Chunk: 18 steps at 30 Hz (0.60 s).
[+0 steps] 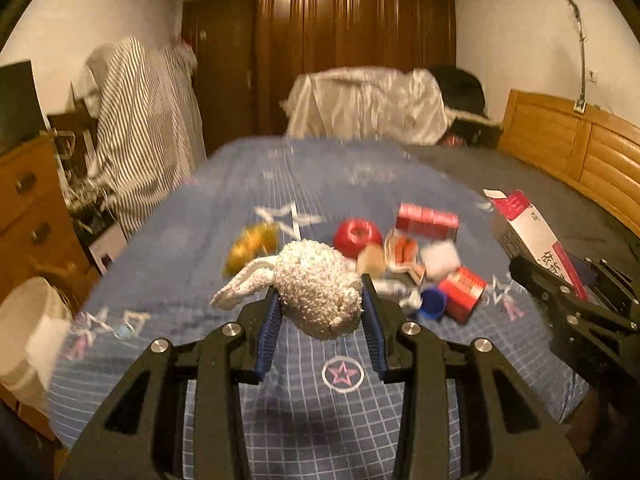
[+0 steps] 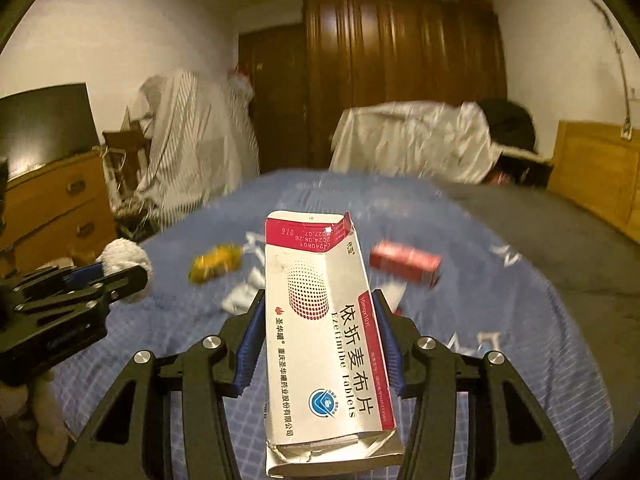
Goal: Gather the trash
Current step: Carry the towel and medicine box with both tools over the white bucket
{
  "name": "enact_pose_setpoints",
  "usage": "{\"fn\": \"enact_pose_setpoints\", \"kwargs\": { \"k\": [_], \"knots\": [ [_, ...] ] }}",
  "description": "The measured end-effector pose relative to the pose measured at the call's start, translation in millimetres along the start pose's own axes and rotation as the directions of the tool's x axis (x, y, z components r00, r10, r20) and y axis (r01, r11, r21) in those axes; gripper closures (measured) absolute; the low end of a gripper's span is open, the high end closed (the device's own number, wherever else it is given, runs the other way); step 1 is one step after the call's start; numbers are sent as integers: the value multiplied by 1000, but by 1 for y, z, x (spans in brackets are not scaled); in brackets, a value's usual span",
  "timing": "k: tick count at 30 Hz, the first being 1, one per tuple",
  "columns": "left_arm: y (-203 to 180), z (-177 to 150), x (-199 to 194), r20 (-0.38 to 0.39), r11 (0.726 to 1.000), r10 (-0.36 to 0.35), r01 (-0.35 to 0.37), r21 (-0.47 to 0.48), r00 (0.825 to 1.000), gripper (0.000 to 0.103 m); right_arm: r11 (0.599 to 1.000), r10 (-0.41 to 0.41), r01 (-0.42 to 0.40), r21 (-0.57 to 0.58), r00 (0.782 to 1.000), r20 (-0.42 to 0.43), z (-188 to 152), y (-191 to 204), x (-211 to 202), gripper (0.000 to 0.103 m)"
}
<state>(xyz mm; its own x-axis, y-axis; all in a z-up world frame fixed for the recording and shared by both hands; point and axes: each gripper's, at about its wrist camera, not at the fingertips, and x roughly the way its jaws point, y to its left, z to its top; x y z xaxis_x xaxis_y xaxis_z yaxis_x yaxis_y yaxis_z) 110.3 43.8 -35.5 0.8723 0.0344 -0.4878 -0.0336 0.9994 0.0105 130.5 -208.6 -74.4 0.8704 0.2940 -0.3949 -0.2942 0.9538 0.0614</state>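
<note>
My left gripper (image 1: 320, 288) is shut on a cream plush bunny (image 1: 316, 276), held above the blue bedsheet (image 1: 180, 280). My right gripper (image 2: 319, 298) is shut on a torn white and red tablet box (image 2: 320, 320), its blue pads pressing both long sides. In the left wrist view that box (image 1: 532, 236) and the right gripper (image 1: 560, 296) show at the right edge. On the sheet beyond lie a red apple (image 1: 357, 236), a yellow wrapper (image 1: 252, 246), a red box (image 1: 426, 220), a red carton (image 1: 462, 292), a blue cap (image 1: 432, 304) and crumpled wrappers (image 1: 402, 254).
A wooden dresser (image 1: 28, 216) stands left of the bed, with a white roll (image 1: 28, 332) near it. The wooden headboard (image 1: 580, 152) runs along the right. Cloth-draped furniture (image 1: 144, 128) and a dark wardrobe (image 1: 352, 40) stand at the back.
</note>
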Motion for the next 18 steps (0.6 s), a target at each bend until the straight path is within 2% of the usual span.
{"fn": "enact_pose_setpoints", "kwargs": {
  "k": [6,18],
  "knots": [
    [-6,13,-24,80,1000,21,-21,5,997,67,999,-47,48,-10,996,78,19,11,-23,50],
    [-8,18,-30,93,1000,14,-14,-6,996,67,998,-50,53,-23,994,94,36,17,-36,50]
  ]
}}
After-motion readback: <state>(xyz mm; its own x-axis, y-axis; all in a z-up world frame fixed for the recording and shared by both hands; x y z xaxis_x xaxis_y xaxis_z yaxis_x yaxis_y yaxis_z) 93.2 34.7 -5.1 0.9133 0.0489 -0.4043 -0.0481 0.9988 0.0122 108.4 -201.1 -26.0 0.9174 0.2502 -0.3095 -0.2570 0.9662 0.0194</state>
